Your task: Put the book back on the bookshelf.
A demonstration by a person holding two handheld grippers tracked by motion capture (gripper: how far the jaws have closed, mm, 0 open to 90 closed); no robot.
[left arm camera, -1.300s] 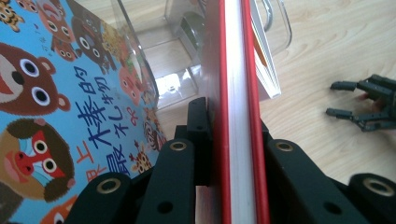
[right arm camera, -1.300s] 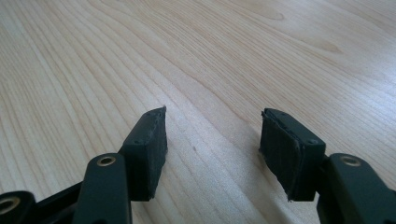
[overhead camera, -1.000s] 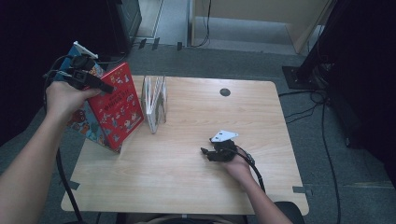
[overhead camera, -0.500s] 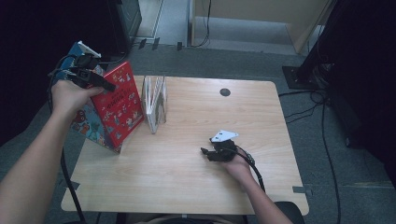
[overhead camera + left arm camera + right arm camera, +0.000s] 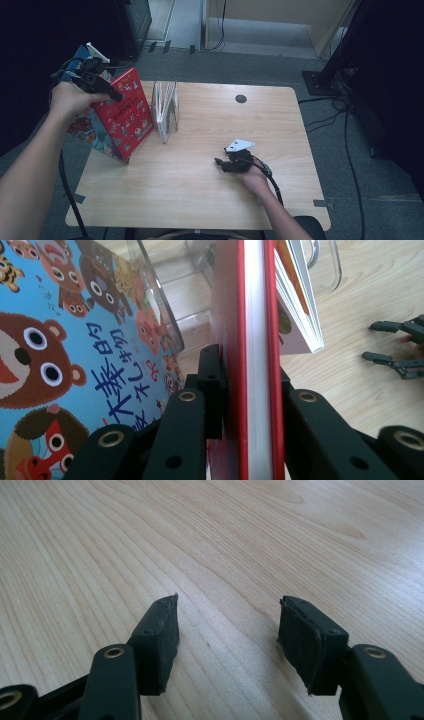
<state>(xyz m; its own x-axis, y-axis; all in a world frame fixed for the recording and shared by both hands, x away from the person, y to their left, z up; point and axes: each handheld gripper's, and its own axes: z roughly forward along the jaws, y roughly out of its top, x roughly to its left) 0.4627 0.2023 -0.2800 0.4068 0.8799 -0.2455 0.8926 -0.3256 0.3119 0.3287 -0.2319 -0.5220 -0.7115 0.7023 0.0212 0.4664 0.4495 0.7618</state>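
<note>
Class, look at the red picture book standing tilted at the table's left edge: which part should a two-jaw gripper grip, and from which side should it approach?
Grip the red picture book across its thin thickness at the upper edge, coming from above on the left. It stands tilted on its lower edge, so the broad covers are too wide, while the top edge is free. The left gripper already pinches it there, one pad on each cover. The clear rack blocks the right side.

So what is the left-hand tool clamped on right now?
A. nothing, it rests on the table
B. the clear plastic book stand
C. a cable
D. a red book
D: in the left gripper view the black fingers press on both covers of the red book, held upright.
</note>
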